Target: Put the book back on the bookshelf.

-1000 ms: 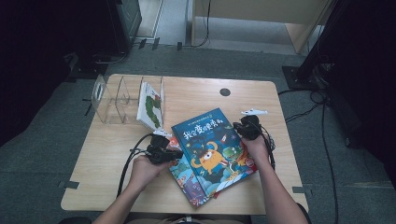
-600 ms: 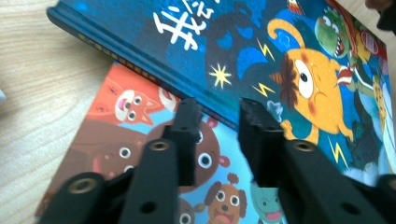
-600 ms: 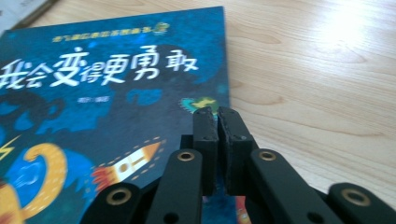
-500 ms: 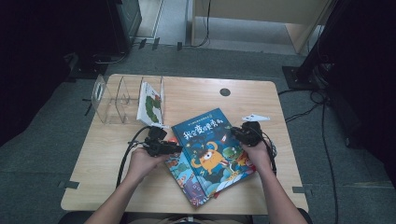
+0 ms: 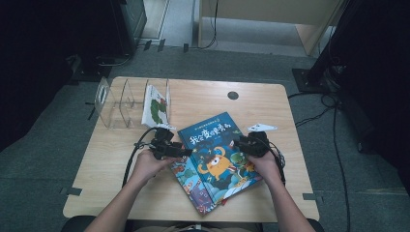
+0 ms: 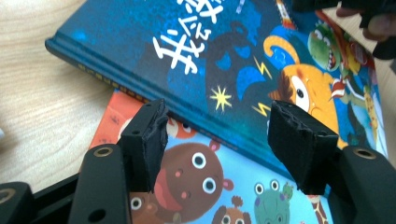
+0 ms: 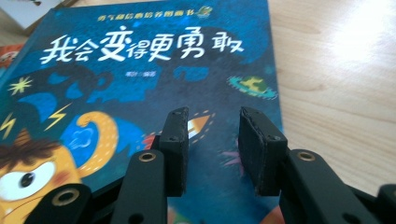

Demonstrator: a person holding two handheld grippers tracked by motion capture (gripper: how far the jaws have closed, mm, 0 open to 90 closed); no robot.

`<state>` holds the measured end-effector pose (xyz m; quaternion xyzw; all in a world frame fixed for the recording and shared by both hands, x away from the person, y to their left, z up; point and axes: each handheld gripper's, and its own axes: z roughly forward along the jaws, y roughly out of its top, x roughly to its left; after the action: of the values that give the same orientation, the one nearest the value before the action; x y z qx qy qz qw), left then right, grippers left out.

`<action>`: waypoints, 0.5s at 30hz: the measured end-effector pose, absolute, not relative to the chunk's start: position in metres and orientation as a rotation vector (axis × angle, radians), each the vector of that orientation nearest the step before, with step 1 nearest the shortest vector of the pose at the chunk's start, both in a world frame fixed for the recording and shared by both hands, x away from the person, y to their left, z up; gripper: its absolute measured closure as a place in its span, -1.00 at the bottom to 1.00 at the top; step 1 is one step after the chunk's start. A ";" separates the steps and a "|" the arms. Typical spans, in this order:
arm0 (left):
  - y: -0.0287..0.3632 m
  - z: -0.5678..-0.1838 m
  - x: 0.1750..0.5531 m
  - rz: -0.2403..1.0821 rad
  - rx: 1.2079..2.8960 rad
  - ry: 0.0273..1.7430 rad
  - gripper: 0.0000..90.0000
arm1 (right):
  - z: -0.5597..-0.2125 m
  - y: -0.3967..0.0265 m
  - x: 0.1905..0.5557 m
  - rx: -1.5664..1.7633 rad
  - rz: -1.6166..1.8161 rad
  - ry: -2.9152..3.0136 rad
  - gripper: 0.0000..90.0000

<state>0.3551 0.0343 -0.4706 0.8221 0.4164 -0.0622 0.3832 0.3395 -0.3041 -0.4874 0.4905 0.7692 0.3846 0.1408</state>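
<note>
Blue picture book (image 5: 216,152): hardcover, white Chinese title lettering, orange one-eyed cartoon creature on the cover. Lies flat near the middle of the wooden table (image 5: 203,101), turned at a slant, stacked on a second picture book.

Orange picture book (image 5: 186,176): underneath the blue one, its left and near edges sticking out; in the left gripper view its cover shows a brown round-eyed creature (image 6: 187,172).

Left gripper (image 5: 170,147): held in the person's left hand at the left edge of the blue book. Its jaws have just been opening and stand wide; in its own view the spine edge of the blue book runs across behind them, and nothing is pressed between the pads (image 6: 149,135).

Right gripper (image 5: 244,144): held in the right hand at the right edge of the blue book. Jaws have just been opening, now moderately apart, over the cover, gripping nothing.

Clear acrylic divider rack (image 5: 121,101): far left of the table, one thin book (image 5: 155,107) standing in its rightmost slot.

Black round grommet (image 5: 233,95): far side of the table.

White paper piece (image 5: 262,127): just beyond the right gripper.
</note>
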 end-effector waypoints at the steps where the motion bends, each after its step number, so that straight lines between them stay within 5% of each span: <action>1: 0.034 -0.470 0.356 -0.153 2.099 1.062 -0.17 | -0.487 -0.303 0.339 1.405 1.109 2.227 0.41; 7: 0.027 -0.467 0.360 -0.083 2.111 1.046 -0.18 | -0.488 -0.300 0.333 1.376 1.099 2.236 0.47; 15: 0.025 -0.464 0.369 -0.069 2.131 0.993 -0.21 | -0.488 -0.298 0.320 1.357 1.081 2.235 0.81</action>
<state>0.3689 0.0248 -0.4641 0.8364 0.3895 -0.0271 0.3846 0.3201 -0.2978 -0.4881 0.4738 0.7803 0.3773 0.1557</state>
